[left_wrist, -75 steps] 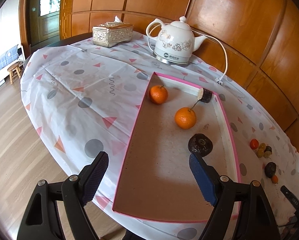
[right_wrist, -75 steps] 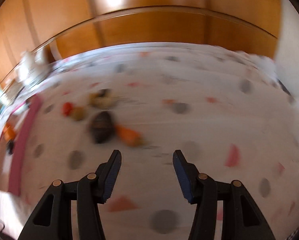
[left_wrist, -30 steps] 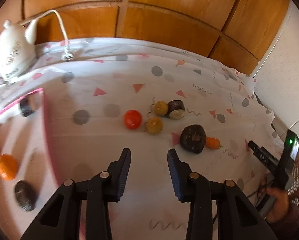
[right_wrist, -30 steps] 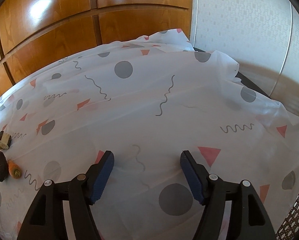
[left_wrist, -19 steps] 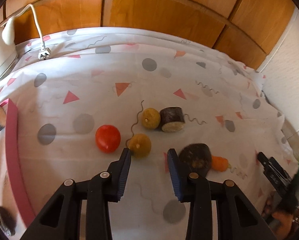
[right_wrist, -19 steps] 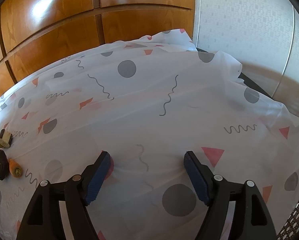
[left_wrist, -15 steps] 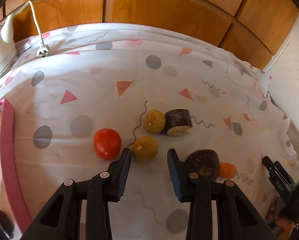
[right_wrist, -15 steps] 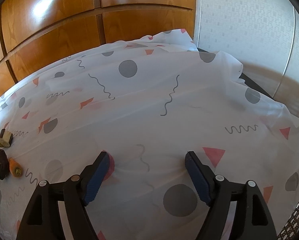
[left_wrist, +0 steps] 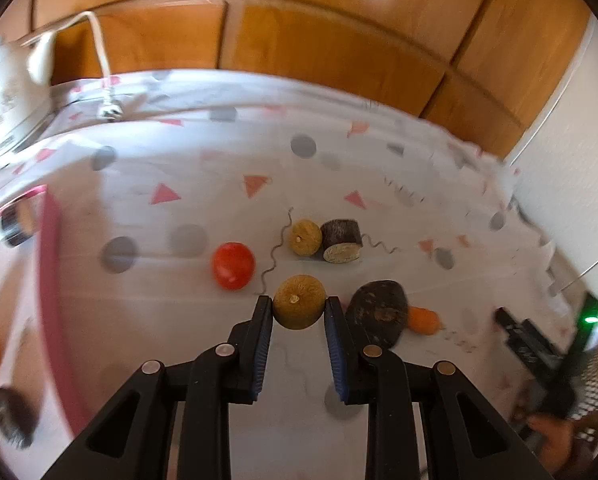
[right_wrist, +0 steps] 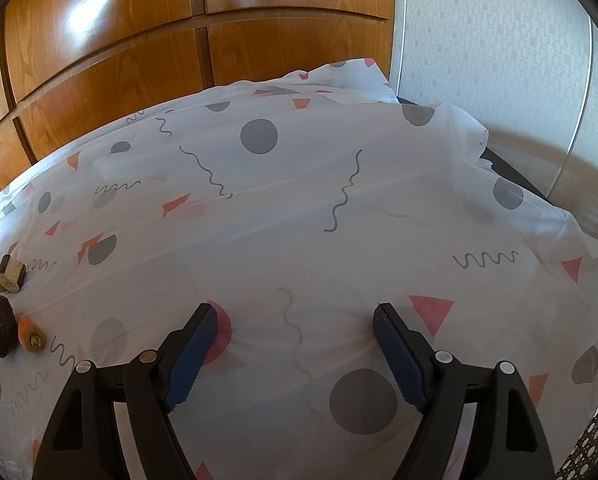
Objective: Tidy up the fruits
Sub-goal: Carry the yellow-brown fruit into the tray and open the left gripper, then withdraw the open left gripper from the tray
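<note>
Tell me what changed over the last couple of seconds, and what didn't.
The left gripper swung away from the pink tray toward the loose fruits, advanced and narrowed around the nearer yellow-brown fruit; its pads now touch both sides. The right gripper turned off the fruits and hangs open over bare tablecloth. The red tomato, dark fruit and small orange piece lie unmoved.

Glossy varnished wood panelling (right_wrist: 139,52) backs a thin, smooth printed tablecloth (right_wrist: 299,220); the yellow-brown fruit (left_wrist: 299,306) looks matt.

Left gripper (left_wrist: 299,312) jaws nearly closed; right gripper (right_wrist: 295,320) jaws spread wide.
</note>
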The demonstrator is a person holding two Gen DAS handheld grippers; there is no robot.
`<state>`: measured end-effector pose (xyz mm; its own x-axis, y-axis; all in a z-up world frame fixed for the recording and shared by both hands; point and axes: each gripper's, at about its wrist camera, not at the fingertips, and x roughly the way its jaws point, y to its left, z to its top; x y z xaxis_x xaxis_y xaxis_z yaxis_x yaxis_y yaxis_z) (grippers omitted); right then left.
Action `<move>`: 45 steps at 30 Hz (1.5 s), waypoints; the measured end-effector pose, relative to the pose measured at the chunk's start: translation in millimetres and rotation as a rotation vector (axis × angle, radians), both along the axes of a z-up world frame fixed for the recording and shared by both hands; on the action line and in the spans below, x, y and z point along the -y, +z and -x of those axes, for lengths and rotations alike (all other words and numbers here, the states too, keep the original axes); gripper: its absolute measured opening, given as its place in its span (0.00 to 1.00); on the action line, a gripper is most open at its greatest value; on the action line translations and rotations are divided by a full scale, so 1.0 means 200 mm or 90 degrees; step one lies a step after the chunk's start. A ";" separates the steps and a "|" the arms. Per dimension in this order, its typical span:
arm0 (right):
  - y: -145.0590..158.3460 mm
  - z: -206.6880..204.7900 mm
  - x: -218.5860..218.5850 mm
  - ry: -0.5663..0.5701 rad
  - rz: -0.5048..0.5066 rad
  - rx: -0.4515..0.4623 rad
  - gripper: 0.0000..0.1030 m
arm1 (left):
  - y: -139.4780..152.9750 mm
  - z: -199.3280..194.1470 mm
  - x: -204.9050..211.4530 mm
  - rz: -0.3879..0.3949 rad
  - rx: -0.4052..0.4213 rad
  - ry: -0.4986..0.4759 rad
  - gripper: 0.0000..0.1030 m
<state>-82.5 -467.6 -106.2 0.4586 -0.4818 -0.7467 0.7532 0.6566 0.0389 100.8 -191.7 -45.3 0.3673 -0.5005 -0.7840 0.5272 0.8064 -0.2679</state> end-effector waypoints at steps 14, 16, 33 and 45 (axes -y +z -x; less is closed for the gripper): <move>0.00 0.00 0.00 0.002 0.004 -0.005 0.80 | 0.18 -0.14 -0.87 0.037 0.037 0.264 0.26; 0.00 0.00 0.01 0.002 0.005 -0.006 0.80 | 0.15 -0.19 -0.97 0.042 0.019 0.286 0.26; 0.00 0.00 0.01 0.004 0.010 -0.012 0.80 | -0.05 -0.32 -0.90 -0.032 -0.005 0.263 0.26; 0.00 0.00 0.01 0.004 0.010 -0.013 0.80 | 0.05 -0.20 -0.92 -0.046 0.049 0.287 0.37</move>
<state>-81.8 -469.3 -105.9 0.4466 -0.4909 -0.7480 0.7499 0.6614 0.0137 140.9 -7.0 -36.0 0.5945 -0.2220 -0.7728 0.1357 0.9751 -0.1757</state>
